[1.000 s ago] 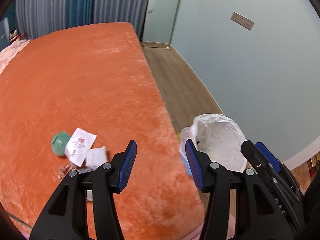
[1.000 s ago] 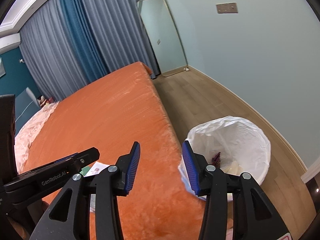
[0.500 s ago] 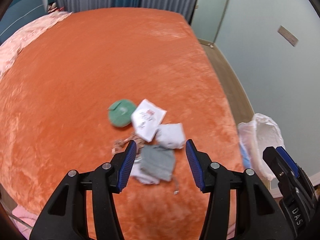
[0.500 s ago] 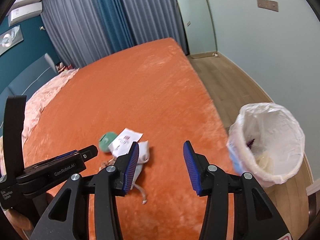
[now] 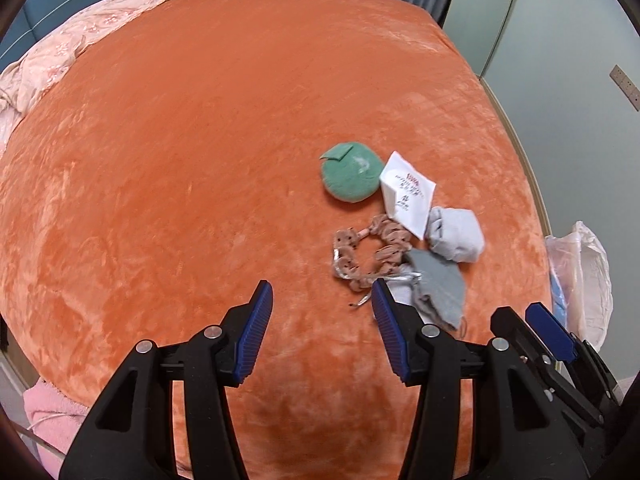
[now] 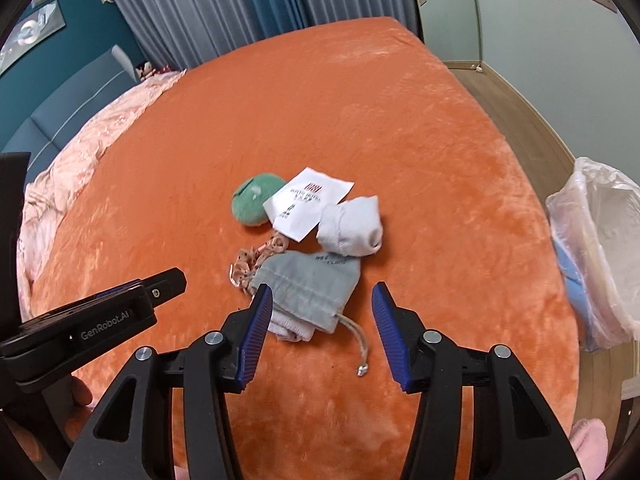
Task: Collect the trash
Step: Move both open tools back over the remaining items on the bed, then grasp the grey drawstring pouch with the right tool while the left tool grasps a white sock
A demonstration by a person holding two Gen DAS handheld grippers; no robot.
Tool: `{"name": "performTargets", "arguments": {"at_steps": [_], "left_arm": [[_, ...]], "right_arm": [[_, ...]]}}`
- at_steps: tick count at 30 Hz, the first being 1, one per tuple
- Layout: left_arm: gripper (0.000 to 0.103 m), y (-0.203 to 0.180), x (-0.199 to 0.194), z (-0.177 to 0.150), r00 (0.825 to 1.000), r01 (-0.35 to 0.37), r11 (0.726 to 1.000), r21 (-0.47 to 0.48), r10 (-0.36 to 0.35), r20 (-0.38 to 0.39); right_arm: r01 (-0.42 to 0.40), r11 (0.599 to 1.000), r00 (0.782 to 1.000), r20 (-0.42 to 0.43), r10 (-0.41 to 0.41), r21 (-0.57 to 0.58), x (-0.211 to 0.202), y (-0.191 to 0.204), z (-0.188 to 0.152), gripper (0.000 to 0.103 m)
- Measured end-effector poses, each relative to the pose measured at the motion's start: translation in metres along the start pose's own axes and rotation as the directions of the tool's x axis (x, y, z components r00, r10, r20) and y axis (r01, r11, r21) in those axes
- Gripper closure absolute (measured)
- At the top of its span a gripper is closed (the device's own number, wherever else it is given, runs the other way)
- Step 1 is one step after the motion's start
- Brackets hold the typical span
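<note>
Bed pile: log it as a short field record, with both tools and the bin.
surface: orange bedspread
pile: green round pad, white printed packet, rolled white sock, grey drawstring pouch, pink scrunchie, all clustered and partly overlapping
left tool: open, empty, short of the scrunchie
right tool: open, empty, its left finger at the pouch's near edge
bin: white-lined trash bin on the floor past the bed's right edge

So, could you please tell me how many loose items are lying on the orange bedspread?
6: green pad, white packet, rolled white sock, grey pouch, pink scrunchie, and white cloth under the pouch. More may be hidden.
</note>
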State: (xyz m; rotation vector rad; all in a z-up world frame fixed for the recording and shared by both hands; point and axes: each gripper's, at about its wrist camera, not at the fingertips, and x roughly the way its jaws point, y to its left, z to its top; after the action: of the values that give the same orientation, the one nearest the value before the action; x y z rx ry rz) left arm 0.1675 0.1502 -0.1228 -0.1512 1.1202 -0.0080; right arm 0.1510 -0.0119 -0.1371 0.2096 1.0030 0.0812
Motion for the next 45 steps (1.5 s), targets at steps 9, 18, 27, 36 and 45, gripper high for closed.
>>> {"name": "performTargets", "arguments": {"at_steps": [9,18,27,36,45], "left_arm": [[0.054,0.017,0.017,-0.003,0.999,-0.023,0.999,-0.025,0.022,-0.032],[0.054,0.024,0.035,-0.006,0.997,-0.019,0.999,-0.030,0.017,-0.069],[0.054,0.020,0.042,-0.006,0.996,-0.021,1.000,-0.017,0.020,-0.090],[0.052,0.007,0.038,-0.010,0.996,-0.004,1.000,0.010,0.005,-0.088],[0.038,-0.037,0.042,-0.019,0.989,0.116,0.992,0.043,-0.111,-0.102]], "right_arm": [[-0.007,1.000,0.998,-0.069,0.007,0.002,0.037,0.006,0.002,0.052],[-0.017,1.000,0.993,-0.121,0.018,0.014,0.067,0.004,0.003,0.052],[-0.100,0.995,0.987,-0.128,0.099,0.000,0.069,0.016,0.004,0.084],[-0.144,0.989,0.989,-0.010,0.145,0.018,0.023,0.007,0.022,0.091],[-0.136,0.989,0.987,0.090,0.130,0.062,-0.025,-0.018,0.026,0.091]]}}
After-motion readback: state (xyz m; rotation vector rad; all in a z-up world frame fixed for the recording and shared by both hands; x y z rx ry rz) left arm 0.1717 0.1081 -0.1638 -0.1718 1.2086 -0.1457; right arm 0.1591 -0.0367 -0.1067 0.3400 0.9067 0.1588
